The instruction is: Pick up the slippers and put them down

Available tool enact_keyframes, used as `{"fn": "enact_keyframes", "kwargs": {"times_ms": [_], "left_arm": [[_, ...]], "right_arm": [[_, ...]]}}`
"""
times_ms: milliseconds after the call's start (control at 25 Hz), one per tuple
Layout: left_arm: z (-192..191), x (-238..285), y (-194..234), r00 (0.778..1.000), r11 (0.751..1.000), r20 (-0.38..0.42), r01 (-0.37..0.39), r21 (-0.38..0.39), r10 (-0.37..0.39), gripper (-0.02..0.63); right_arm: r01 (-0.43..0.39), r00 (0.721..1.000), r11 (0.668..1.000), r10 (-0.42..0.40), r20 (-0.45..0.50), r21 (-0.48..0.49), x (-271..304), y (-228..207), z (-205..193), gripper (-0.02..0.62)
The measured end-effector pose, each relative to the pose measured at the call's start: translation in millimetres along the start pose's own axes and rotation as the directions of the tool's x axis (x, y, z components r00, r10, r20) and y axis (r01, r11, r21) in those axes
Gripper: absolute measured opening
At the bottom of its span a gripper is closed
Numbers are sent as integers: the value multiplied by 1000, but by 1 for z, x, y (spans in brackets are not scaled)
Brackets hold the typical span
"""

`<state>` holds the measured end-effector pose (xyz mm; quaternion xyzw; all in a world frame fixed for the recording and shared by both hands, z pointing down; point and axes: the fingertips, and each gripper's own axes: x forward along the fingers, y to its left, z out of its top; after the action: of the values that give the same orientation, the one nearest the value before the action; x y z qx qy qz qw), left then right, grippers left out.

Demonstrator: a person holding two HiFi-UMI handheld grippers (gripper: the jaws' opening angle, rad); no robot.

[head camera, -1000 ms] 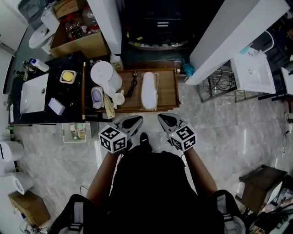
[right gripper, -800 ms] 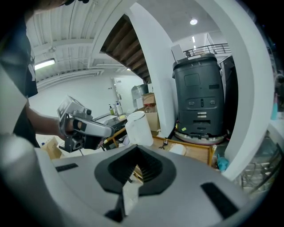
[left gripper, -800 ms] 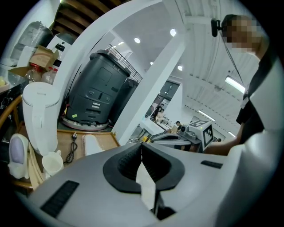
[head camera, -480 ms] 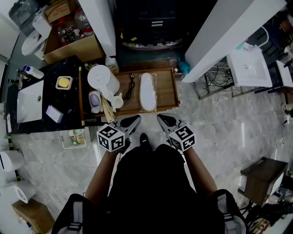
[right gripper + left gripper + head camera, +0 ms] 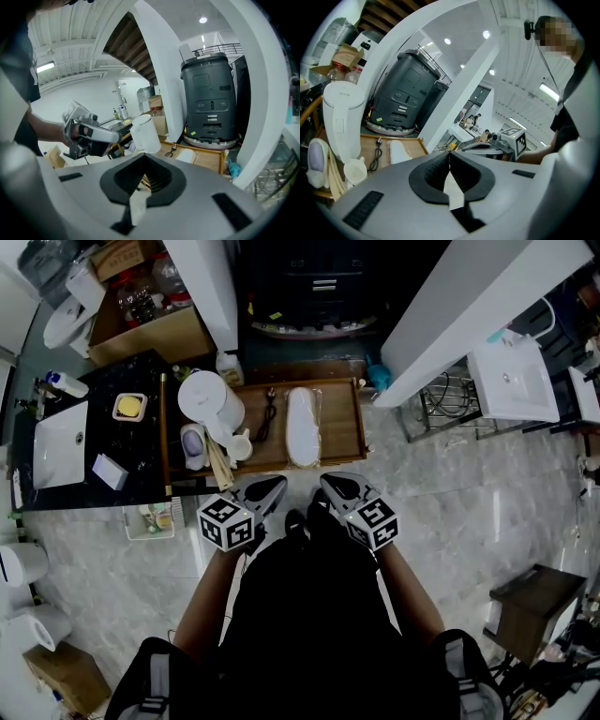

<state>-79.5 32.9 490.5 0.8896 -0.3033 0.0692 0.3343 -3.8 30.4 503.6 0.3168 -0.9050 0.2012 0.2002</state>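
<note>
- Fingers of the left gripper (image 5: 269, 489) and the right gripper (image 5: 337, 486) are seen pressed together, with nothing held.
- White slippers (image 5: 302, 426) are found on the wooden tray (image 5: 345, 432), ahead and between the 2 grippers, with the long axis running away from them; neither gripper is judged nearer.

Black short-slv top (image 5: 305, 615), grey shoulder straps (image 5: 161, 679); left gripper (image 5: 279, 484), right gripper (image 5: 330, 482) grey, black pads (image 5: 429, 180), b&w marker cubes (image 5: 228, 524)

Left gripper (image 5: 449, 153) jaws pressed together, nothing between them. Past them a white slipper (image 5: 399, 150) lies on a wooden tray (image 5: 416, 147), with a black cable (image 5: 375, 157) just beside it. Tall white jug (image 5: 342, 119) at left, dark grey machine (image 5: 405, 96) behind the tray.
</note>
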Motion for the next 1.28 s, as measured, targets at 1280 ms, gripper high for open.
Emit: {"fn": "enact_keyframes", "kwargs": {"times_ms": [1280], "left_arm": [[25,63,18,983,980,55,-169,-109,176,12]], "right_arm": [[-210,971,977,204,-121,-41,14,-69,-5,8]]}}
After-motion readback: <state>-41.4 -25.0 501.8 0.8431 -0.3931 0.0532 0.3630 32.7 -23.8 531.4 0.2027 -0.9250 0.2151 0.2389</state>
